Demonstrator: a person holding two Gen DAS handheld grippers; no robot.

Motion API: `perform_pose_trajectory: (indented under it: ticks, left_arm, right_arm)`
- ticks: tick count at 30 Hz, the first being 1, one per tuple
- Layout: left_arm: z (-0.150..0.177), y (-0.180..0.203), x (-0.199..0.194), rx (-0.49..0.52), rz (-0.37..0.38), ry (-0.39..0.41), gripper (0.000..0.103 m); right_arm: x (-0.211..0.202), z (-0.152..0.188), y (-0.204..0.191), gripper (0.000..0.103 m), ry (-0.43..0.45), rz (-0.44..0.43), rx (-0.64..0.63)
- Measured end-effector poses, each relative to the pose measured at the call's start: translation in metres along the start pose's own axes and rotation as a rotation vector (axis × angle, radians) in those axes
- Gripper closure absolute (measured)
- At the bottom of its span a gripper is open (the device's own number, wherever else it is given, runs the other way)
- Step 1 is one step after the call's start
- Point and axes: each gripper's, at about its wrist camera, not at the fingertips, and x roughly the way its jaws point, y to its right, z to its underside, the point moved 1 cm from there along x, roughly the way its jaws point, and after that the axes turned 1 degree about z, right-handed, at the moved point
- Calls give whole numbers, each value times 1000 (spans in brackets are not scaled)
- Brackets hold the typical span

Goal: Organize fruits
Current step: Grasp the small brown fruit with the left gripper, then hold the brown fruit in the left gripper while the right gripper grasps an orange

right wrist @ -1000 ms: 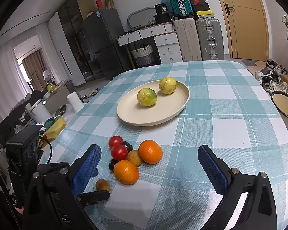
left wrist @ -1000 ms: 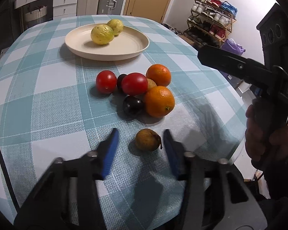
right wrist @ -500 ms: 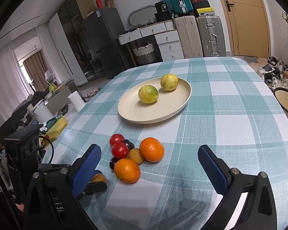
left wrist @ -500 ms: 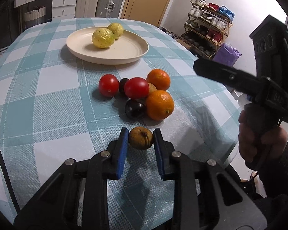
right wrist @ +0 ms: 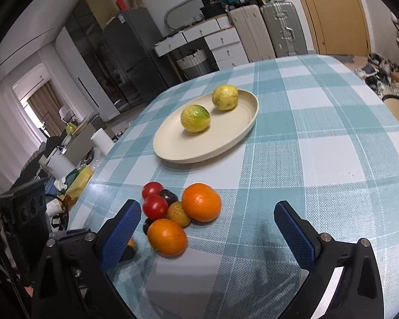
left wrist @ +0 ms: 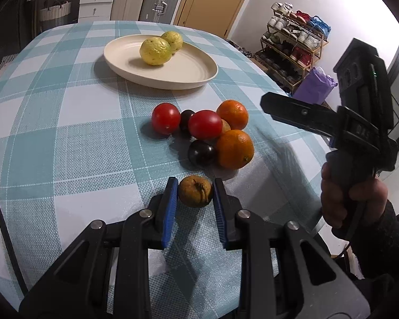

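Note:
My left gripper (left wrist: 195, 190) is shut on a small brown wrinkled fruit (left wrist: 195, 191) that rests on the checked tablecloth, both blue pads pressing its sides. Just beyond lies a heap: two red tomatoes (left wrist: 165, 118), two oranges (left wrist: 234, 148), dark plums (left wrist: 201, 152) and another brown fruit (right wrist: 178, 213). A cream plate (left wrist: 194, 75) farther back holds two yellow-green fruits (left wrist: 155, 51). My right gripper (right wrist: 207, 218) hovers open over the near side of the heap, its left finger hiding most of the held fruit in the right wrist view.
The table's edge runs close on the right in the left wrist view, with a shoe rack (left wrist: 295, 45) and a purple bag (left wrist: 315, 86) beyond it. A person's hand (left wrist: 351, 196) holds the right gripper there. Drawers and suitcases (right wrist: 276, 30) stand behind the table.
My left gripper's jaws came together on the brown fruit, from wide apart a second ago. The right gripper sank a little toward the heap and rolled slightly.

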Motion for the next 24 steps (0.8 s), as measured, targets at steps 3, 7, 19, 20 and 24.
perform_pose_trajectory:
  ticks: [3, 7, 19, 20, 24]
  left_arm:
    - [-2, -2, 1, -6, 1, 0, 80]
    - [-4, -5, 1, -12, 3, 4, 80]
    - [-8, -10, 8, -33, 27, -12, 80]
    - [-8, -10, 9, -32, 28, -13, 80]
    - [-11, -11, 8, -34, 30, -9, 80]
  right_arm:
    - [9, -3, 2, 0, -19, -13, 18]
    - [22, -7, 6, 2, -49, -31, 56]
    - [41, -8, 12, 37, -109, -72, 108]
    - [41, -8, 11, 40, -109, -66, 106]
    - [41, -8, 12, 63, -104, -99, 118]
